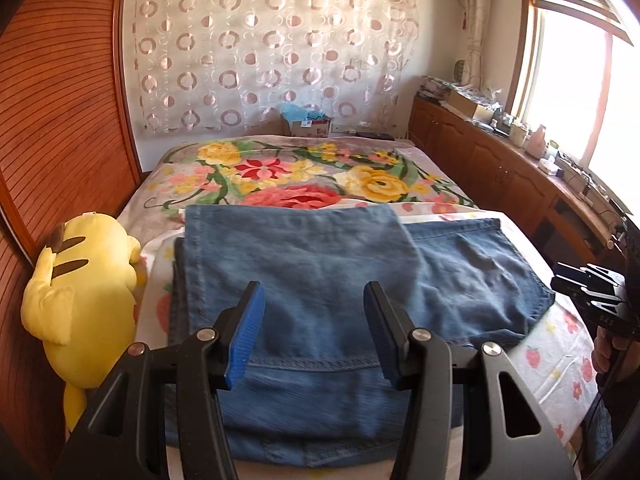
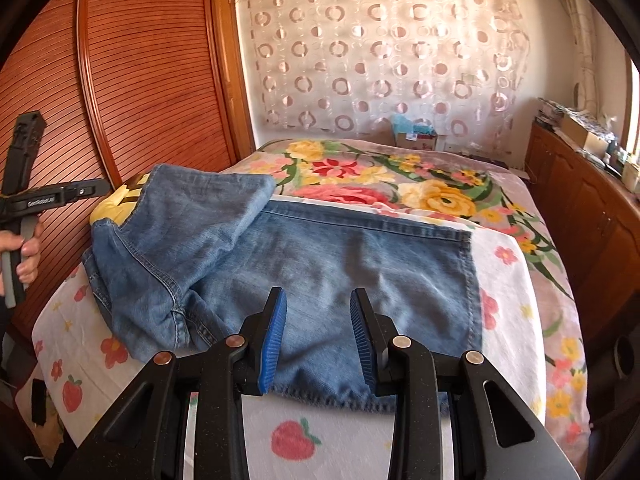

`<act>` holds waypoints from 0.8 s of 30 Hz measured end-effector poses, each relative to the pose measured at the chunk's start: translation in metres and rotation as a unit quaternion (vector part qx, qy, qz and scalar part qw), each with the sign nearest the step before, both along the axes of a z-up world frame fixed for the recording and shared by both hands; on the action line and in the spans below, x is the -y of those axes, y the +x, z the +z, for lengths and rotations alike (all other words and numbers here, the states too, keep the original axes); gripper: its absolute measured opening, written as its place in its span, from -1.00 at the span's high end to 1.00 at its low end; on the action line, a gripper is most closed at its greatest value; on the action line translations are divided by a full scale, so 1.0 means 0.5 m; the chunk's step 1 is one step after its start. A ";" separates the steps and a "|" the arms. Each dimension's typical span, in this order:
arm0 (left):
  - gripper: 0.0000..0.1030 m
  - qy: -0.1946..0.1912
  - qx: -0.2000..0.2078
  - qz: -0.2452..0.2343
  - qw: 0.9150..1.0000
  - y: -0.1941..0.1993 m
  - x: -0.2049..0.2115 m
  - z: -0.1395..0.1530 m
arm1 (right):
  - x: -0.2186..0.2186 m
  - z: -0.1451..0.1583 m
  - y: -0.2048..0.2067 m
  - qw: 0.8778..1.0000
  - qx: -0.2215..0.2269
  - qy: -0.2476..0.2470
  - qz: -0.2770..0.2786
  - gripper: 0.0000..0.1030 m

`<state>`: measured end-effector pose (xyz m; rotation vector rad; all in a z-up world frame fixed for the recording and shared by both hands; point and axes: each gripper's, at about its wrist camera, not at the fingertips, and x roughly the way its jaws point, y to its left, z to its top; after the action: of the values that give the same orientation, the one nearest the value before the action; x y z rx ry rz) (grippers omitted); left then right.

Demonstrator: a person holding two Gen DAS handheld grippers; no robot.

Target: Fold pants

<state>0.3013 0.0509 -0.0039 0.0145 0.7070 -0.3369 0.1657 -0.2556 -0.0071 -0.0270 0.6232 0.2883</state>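
Left wrist view, scanning left to right: a yellow plush toy with brown stripes (image 1: 86, 292) is lying against the reddish slatted wooden wardrobe door (image 1: 60, 120), just beside the faded blue denim pants (image 1: 320, 280), which are resting partly folded on the white strawberry-print sheet (image 1: 552, 356) at the near end of the floral-blanket bed (image 1: 280, 176). Left gripper (image 1: 316, 332) is hovering over the near hem with its blue-padded jaws spread, nothing between them. Right gripper (image 1: 588, 292) is showing at the far right edge, a hand wrapped around its handle. Right wrist view: the other handle is sitting in a hand at far left; right gripper (image 2: 318, 340) is hanging above the near stitched edge, jaws parted and pinching nothing, though the cloth lies under them. Risk, as a judgement: the upper flap toward the wardrobe is lying skewed and bunched, not squared to the layer beneath, so a further fold taken from here would likely be coming out lopsided; a pinch catching only the top layer would be dragging it off the lower one; the plush sitting so close could be snagging the left edge. Denim is looking soft, washed-out, lightly wrinkled, with darker seams and hems; one wide panel is lying flat to the right, the folded portion is heaping up at left.
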 end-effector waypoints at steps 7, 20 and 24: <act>-0.02 0.010 0.008 -0.016 1.000 -0.052 0.063 -0.004 | 0.019 -0.001 -0.035 1.000 0.003 0.001 -0.029 0.34; -0.02 0.048 0.022 -0.037 0.998 -0.120 0.147 -0.032 | 0.044 -0.018 -0.032 0.997 -0.016 0.005 -0.073 0.34; -0.02 0.051 0.014 -0.049 0.997 -0.120 0.166 -0.052 | 0.065 -0.033 -0.006 0.995 -0.029 -0.005 -0.094 0.34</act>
<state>0.2414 -0.0321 -0.0296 0.1501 0.6974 -0.3932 0.1626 -0.2880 -0.0235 0.0306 0.6807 0.1045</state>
